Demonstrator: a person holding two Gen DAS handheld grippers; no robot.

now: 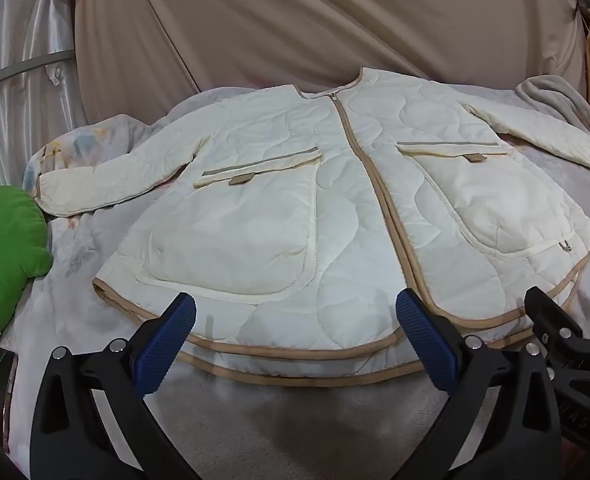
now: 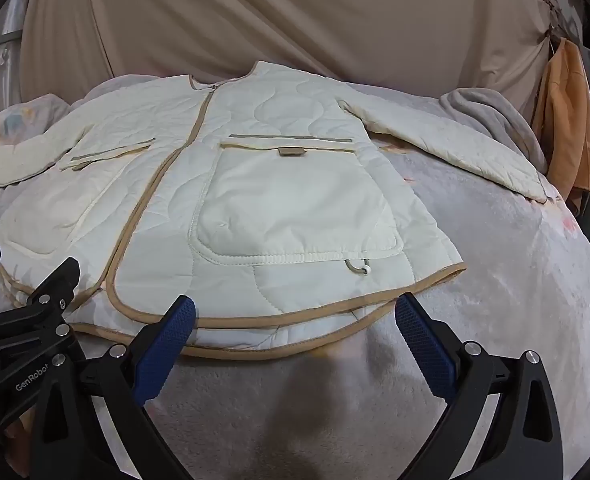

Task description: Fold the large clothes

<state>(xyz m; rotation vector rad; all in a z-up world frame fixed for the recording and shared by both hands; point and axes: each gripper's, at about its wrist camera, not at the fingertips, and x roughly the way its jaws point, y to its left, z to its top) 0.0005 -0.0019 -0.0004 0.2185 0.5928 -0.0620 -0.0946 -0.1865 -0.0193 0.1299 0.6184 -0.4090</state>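
Beige drapery hangs in folds across the whole background, and below it a bed covered in a pale, faintly patterned blanket serves as the work surface. On this surface a cream quilted jacket lies flat, front side up, collar toward the drapery and hem toward the cameras. Its tan-edged front zipper is closed up to the neck, both sleeves are spread outward to the sides, and two large patch pockets sit on either side of the zipper. Tan binding runs along the curved hem, where two layers show one under the other. The left gripper hovers just short of the hem near the jacket's middle, its blue-padded fingers spread wide with nothing between them. The right gripper hovers just beside it, over the hem below the pocket on the right of that view, likewise spread wide and empty; neither touches the fabric. A green cushion rests at the left edge of the bed, with a dark phone-like object near it. A grey throw is bunched beyond the right sleeve, and an orange cloth hangs at the far right.
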